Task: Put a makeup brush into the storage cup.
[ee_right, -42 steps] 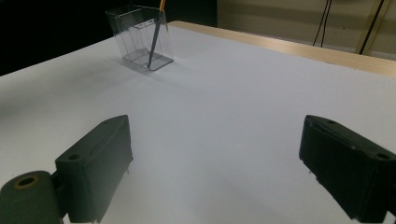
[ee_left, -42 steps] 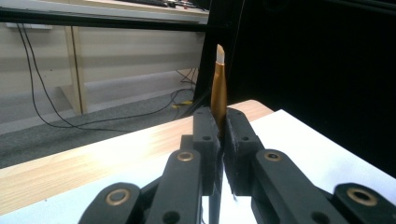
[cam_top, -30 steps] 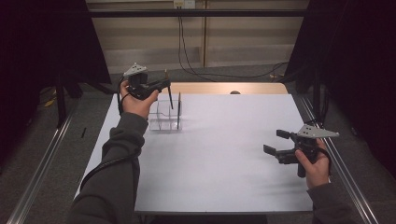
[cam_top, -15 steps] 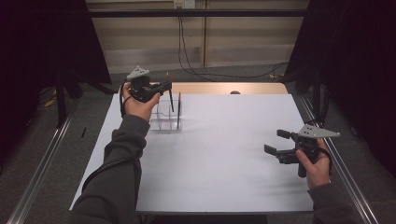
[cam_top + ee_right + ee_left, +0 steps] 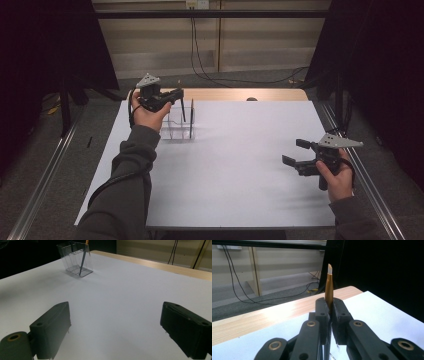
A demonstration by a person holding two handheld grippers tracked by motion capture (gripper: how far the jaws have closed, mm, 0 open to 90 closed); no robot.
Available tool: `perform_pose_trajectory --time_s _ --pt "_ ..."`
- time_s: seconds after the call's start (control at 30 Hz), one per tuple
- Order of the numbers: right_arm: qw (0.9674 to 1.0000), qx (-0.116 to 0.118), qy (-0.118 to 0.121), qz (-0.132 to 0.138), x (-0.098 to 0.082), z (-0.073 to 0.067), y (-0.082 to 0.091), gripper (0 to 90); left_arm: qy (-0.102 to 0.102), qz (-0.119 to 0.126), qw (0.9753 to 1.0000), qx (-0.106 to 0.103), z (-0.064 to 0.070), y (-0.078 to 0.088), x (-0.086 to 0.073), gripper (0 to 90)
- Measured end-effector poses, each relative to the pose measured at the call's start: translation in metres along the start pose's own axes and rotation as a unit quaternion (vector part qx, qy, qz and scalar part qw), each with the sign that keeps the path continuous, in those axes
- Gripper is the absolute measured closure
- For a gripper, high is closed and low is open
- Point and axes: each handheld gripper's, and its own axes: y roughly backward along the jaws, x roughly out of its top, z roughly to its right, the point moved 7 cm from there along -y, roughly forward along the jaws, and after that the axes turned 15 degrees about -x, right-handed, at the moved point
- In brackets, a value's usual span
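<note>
My left gripper is shut on a thin pen with a gold barrel and a pale tip. The pen stands upright between the jaws, above a clear plastic holder at the table's back left. Its lower end seems to reach into the holder's top. A second dark pen leans inside the holder, also seen in the right gripper view within the clear holder. Near the table's right edge my right gripper is held open with nothing between its jaws.
A white sheet covers the table, with a bare wooden strip along the far edge and a small dark object on it. Metal rails run along the floor on both sides. Cables hang at the back wall.
My left gripper has sunk a little with the pen, toward the holder. The right gripper has kept still.
</note>
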Motion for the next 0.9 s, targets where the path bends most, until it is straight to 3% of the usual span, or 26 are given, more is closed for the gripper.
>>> perform_pose_trajectory --time_s 0.5,0.57,0.87,0.9 --pt "1.0 0.001 0.002 0.001 0.0 0.0 0.0 8.7 -0.001 0.0 1.0 -0.004 -0.001 -0.001 -0.007 84.2" --pt "1.0 0.001 0.002 0.001 0.001 0.0 0.0 8.7 0.001 0.001 1.0 0.005 -0.001 -0.001 -0.008 84.2" --pt "1.0 0.001 0.001 0.002 0.001 0.0 0.001 8.7 0.0 0.0 1.0 -0.002 -0.001 -0.002 -0.014 84.2" --pt "1.0 0.0 0.001 0.002 0.001 0.0 0.001 8.7 0.002 -0.001 1.0 0.004 -0.001 -0.002 -0.015 84.3"
